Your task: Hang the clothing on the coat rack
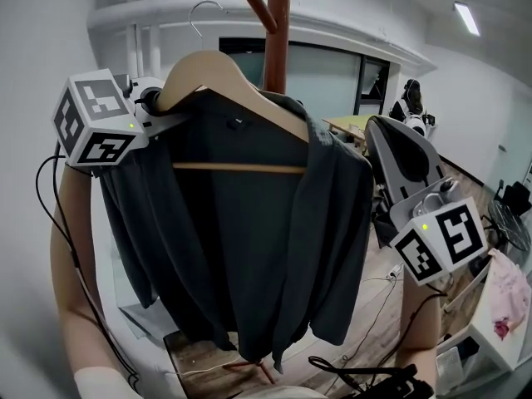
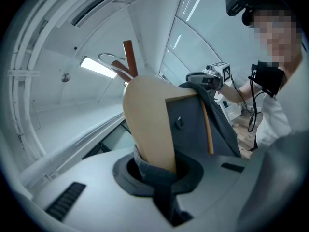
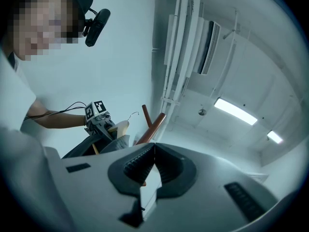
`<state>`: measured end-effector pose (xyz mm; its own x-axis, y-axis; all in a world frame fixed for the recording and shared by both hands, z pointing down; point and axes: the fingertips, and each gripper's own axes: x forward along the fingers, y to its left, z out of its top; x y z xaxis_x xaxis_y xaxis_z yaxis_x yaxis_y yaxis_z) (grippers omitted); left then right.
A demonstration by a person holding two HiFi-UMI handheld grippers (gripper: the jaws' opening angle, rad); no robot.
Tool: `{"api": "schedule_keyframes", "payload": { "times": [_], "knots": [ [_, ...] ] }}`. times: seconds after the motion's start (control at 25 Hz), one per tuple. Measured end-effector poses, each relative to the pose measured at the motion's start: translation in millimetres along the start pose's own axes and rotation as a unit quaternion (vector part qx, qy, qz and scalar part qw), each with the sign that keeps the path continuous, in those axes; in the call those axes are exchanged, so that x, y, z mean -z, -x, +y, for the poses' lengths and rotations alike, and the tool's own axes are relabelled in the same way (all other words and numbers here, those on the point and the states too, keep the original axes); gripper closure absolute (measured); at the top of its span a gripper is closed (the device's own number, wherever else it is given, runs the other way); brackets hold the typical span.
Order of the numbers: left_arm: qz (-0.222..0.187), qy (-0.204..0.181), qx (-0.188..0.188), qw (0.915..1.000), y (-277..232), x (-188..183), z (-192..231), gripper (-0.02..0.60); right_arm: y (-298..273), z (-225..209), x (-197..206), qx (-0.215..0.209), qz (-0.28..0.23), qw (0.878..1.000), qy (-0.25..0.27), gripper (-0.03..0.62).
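Left claw (image 2: 157, 170) was clamped on wooden hanger (image 1: 208, 65) end, cloth included; soft, limp dark garment (image 1: 249, 239) was held before coat rack (image 1: 277, 32). Stiff hanger was judged best hold. Right claw (image 3: 154, 151) was closed, empty.

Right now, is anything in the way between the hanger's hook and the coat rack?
Nothing visible is. The left tool is shut on the hanger, which carries the dark shirt. Its hook sits left of the coat rack peg, with only air between.
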<state>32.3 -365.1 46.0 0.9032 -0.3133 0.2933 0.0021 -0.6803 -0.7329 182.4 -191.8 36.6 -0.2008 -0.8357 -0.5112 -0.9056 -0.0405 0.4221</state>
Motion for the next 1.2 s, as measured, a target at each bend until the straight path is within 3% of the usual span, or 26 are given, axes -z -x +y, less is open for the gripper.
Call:
{"api": "schedule_keyframes", "payload": {
  "times": [0.44, 1.2],
  "knots": [
    [0.017, 0.007, 0.017, 0.9997, 1, -19, 5, 0.551, 2, -4, -28, 0.007, -0.02, 0.999, 0.039, 0.572],
    [0.014, -0.009, 0.055, 0.9984, -24, -35, -4, 0.551, 7, -6, -24, 0.015, -0.007, 0.998, 0.054, 0.574]
  ]
}}
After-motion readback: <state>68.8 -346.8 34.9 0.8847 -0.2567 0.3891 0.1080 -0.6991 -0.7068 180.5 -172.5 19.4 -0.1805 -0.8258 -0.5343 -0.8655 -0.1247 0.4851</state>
